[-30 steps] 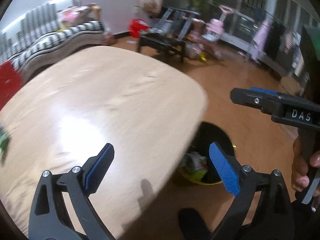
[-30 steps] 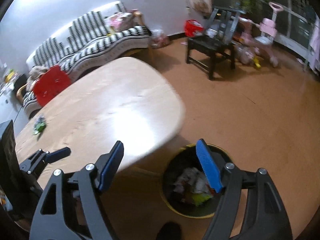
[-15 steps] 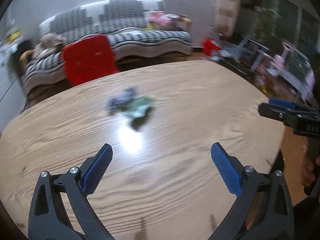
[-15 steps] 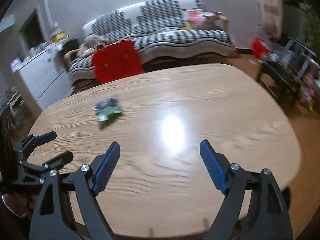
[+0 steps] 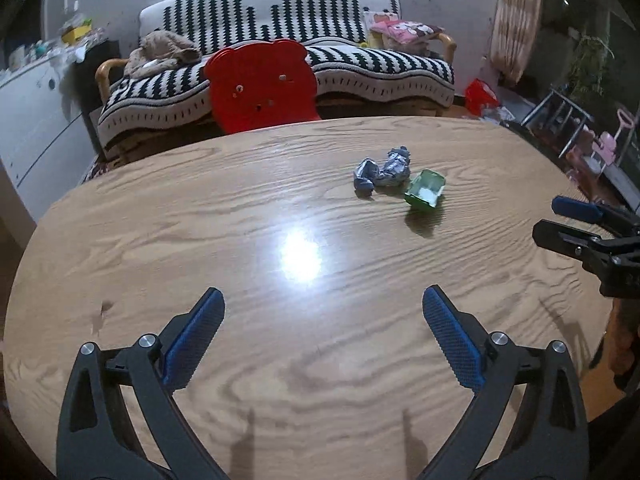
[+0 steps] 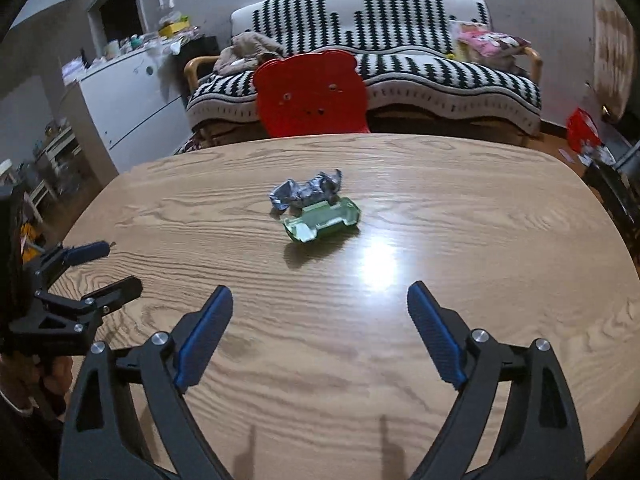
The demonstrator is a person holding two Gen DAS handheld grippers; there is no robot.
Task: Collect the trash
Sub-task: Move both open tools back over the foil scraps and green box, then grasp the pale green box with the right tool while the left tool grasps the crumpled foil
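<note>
A crumpled silver-blue wrapper (image 5: 383,169) and a squashed green carton (image 5: 425,189) lie together on the wooden table (image 5: 200,240), far side right of middle. In the right wrist view the wrapper (image 6: 306,192) sits just behind the carton (image 6: 322,225). My left gripper (image 5: 322,336) is open and empty above the near table edge. My right gripper (image 6: 320,334) is open and empty, also near the front edge. Each gripper shows at the side of the other's view: the right gripper (image 5: 560,222), the left gripper (image 6: 106,268).
A red bear-shaped chair back (image 5: 262,86) stands at the table's far edge, with a black-and-white sofa (image 5: 360,64) behind it. A white cabinet (image 6: 128,100) is at the left. Chairs and toys (image 5: 592,136) crowd the floor at the right.
Both grippers have swung left from the black bin beside the table to face the table top. The wrapper and carton now lie ahead. Both grippers stay open.
</note>
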